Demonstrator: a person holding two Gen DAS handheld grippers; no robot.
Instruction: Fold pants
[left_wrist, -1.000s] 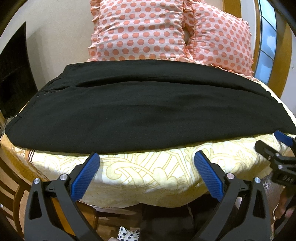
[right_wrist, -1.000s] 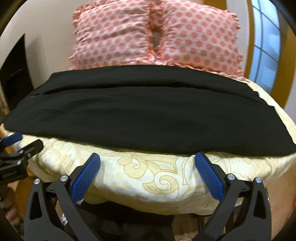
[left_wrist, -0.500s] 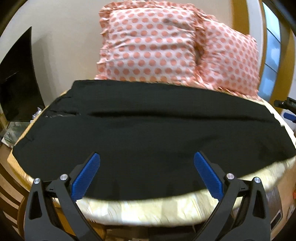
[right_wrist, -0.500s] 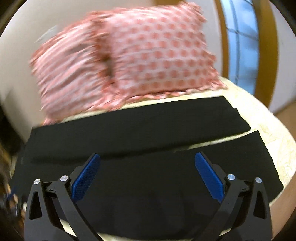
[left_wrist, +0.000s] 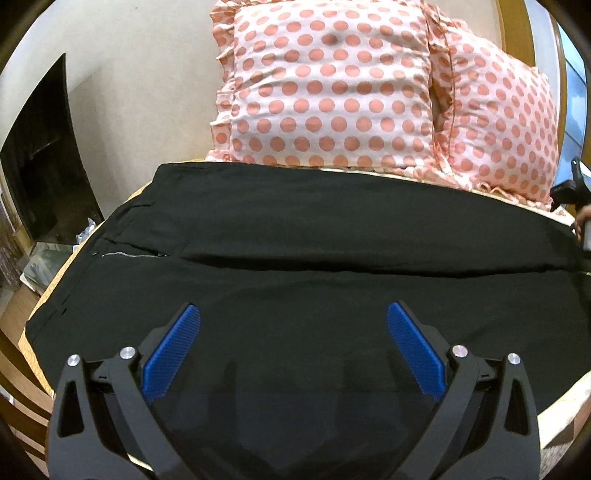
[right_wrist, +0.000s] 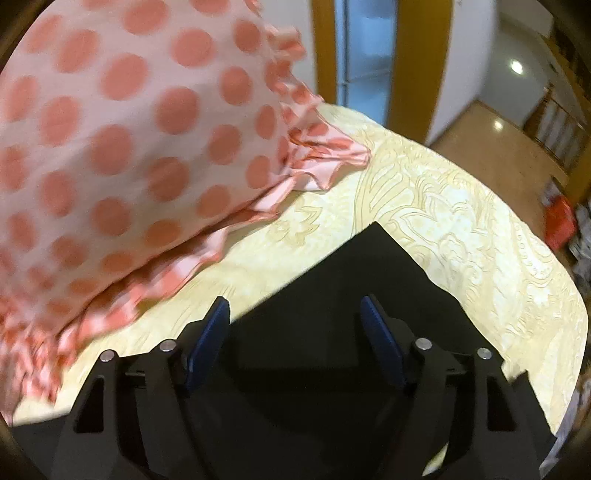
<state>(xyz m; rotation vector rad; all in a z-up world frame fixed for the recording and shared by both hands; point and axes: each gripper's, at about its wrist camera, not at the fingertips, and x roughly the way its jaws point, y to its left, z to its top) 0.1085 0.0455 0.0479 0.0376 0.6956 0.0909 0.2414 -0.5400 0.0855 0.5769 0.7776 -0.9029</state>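
Black pants (left_wrist: 295, 243) lie flat across the bed, waistband and zipper (left_wrist: 129, 254) at the left, legs running right. My left gripper (left_wrist: 291, 317) is open and empty, hovering over the near leg's middle. My right gripper (right_wrist: 295, 306) is open and empty, over the far leg's hem corner (right_wrist: 376, 240). In the left wrist view the right gripper (left_wrist: 569, 188) shows at the far right edge.
Two pink polka-dot pillows (left_wrist: 332, 92) stand behind the pants, one close at the left of the right wrist view (right_wrist: 129, 129). The yellow patterned bedsheet (right_wrist: 461, 221) shows around the hem. A dark screen (left_wrist: 40, 166) stands left of the bed.
Both grippers moved forward from the bed's near edge to over the pants. The right gripper swung right and far, to the hem corner next to the pillow. Both stayed open.
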